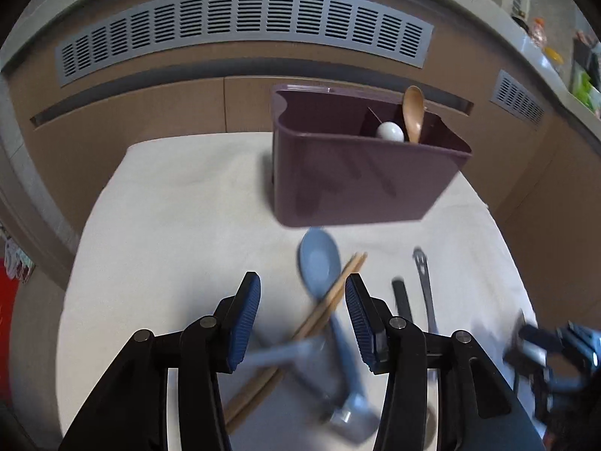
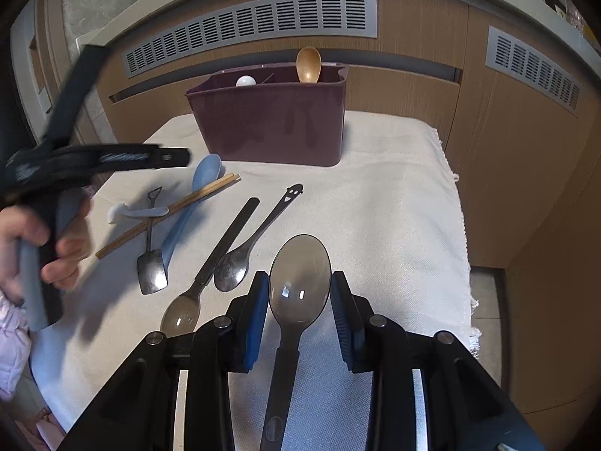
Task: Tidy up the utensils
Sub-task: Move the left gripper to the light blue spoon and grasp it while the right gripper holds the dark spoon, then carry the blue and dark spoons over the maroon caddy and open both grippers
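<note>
No writing shows on purple utensil caddy (image 2: 278, 127).

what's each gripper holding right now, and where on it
Right gripper: a spoon, fingers on the bowl's sides. Left gripper: nothing, fingers open.

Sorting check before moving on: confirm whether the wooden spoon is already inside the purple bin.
Yes, the wooden spoon stands bowl-up inside the purple bin.

You find no readable text, label, brand or number in either view. The only sign is a smiley face cut into the end of the handle of the dark spoon (image 2: 255, 240) that lies on the white cloth (image 2: 394, 195).
</note>
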Motion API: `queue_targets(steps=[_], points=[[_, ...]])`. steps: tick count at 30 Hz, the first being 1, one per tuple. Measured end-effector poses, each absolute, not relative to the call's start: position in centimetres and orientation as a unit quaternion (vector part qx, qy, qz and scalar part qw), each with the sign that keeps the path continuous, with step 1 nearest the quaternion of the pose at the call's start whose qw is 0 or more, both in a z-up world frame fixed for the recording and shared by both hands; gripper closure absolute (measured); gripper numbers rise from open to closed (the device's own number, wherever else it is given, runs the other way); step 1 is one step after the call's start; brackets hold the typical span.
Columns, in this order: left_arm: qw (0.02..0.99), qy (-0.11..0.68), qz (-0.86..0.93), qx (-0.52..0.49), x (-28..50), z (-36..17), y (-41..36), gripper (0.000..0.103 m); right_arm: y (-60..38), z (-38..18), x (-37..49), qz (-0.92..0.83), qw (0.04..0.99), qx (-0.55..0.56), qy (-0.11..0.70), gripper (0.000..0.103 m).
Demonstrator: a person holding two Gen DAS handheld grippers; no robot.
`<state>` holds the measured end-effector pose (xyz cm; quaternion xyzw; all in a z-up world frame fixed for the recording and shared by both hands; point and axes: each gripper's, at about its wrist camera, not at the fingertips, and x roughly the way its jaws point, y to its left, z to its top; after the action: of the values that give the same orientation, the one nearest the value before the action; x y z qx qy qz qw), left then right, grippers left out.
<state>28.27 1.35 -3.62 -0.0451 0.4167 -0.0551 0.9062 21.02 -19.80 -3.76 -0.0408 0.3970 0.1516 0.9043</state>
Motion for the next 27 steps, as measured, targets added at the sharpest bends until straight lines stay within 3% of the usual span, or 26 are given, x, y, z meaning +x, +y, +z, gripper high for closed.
queue_targets(steps=[5,12,13,14,20,27], points=[[0.889,0.451,-0.023,-0.082,32.9,-5.6,0.2,0.055,-19.6,-3.4,21.5,0.151,0.909,-0.044,0.387,0.072],[0.875,0.481,-0.016,-0.045,34.5,-8.0,-1.3,0.057,-19.3,-3.7,21.9,0.157,0.911,-0.035,0.38,0.072],[0.879,0.476,-0.019,-0.036,34.1,-8.1,-1.3,0.067,-19.4,-3.7,21.9,0.156,0.912,-0.033,0.378,0.072],[0.883,0.468,-0.023,-0.028,33.5,-8.1,-1.3,0.068,-19.4,-3.7,21.8,0.155,0.913,-0.033,0.376,0.072],[0.904,0.419,-0.062,-0.052,28.2,-6.3,0.6,0.068,-19.8,-3.1,20.9,0.15,0.92,-0.03,0.361,0.072],[0.947,0.31,-0.08,-0.033,20.4,-0.7,1.6,0.069,-19.8,-1.3,19.0,0.143,0.931,-0.025,0.336,0.072]])
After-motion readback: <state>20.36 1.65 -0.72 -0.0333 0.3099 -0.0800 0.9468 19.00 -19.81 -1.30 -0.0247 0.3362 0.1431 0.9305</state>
